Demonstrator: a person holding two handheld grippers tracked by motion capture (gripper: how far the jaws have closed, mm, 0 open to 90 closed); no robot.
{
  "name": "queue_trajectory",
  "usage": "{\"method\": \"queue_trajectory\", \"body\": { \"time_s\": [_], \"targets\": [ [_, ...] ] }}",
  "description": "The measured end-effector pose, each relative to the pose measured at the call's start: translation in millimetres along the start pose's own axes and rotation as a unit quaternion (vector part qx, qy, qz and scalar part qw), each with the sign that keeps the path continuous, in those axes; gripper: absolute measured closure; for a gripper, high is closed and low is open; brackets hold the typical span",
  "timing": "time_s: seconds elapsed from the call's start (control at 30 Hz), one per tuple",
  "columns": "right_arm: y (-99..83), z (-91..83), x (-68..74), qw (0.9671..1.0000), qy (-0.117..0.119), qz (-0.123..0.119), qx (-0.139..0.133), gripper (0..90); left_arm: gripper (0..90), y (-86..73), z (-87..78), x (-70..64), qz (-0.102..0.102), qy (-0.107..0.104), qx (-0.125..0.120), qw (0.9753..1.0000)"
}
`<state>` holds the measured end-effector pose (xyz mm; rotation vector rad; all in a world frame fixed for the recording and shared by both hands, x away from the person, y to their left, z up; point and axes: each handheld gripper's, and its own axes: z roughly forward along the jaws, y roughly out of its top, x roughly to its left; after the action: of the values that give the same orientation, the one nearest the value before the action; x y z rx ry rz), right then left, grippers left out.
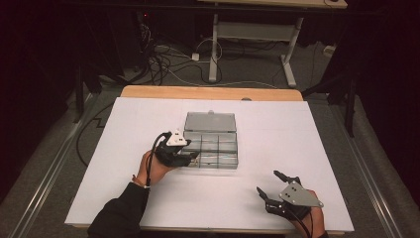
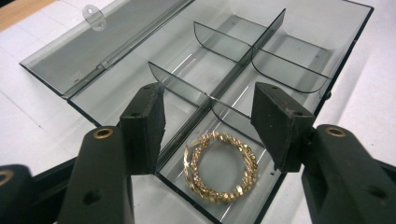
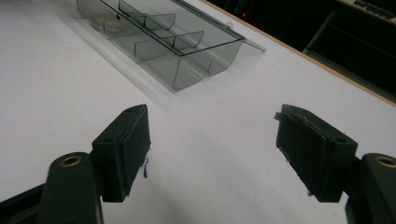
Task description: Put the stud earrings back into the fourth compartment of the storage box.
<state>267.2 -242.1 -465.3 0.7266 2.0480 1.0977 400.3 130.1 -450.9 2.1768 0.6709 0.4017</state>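
Note:
A smoky clear compartment box [image 1: 218, 157] sits mid-table with its lid [image 1: 210, 121] folded back flat. In the left gripper view a coiled gold chain bracelet [image 2: 219, 168] lies in a near end compartment of the box [image 2: 299, 32]. My left gripper [image 2: 210, 121] hovers open just above that compartment, nothing between its fingers [image 2: 144, 123]. In the high view the left gripper [image 1: 193, 156] is at the box's front left corner. My right gripper [image 1: 267, 182] rests open over bare table at the front right, well clear of the box [image 3: 187, 70]; its fingers [image 3: 128, 149] are spread wide.
A white sheet [image 1: 148, 198] covers the table, with a wood strip [image 1: 208, 92] along the far edge. The box's other compartments [image 2: 280, 46] hold nothing. Beyond the table are floor cables [image 1: 163, 64] and another desk's white legs [image 1: 214, 54].

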Motion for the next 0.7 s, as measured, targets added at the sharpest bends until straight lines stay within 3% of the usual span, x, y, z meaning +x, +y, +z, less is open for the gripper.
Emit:
{"method": "queue_trajectory", "body": {
  "time_s": [0.23,0.7],
  "targets": [
    [0.0,-0.5,-0.6,1.0000,-0.001,0.000,-0.001,26.3,39.8,0.1,-12.5,-5.1,0.014,0.013,-0.022,0.9996],
    [0.8,-1.8,-0.7,1.0000,-0.004,-0.003,-0.002,26.3,35.5,1.4,-24.2,-22.1,0.064,0.035,-0.033,0.9968]
  ]
}}
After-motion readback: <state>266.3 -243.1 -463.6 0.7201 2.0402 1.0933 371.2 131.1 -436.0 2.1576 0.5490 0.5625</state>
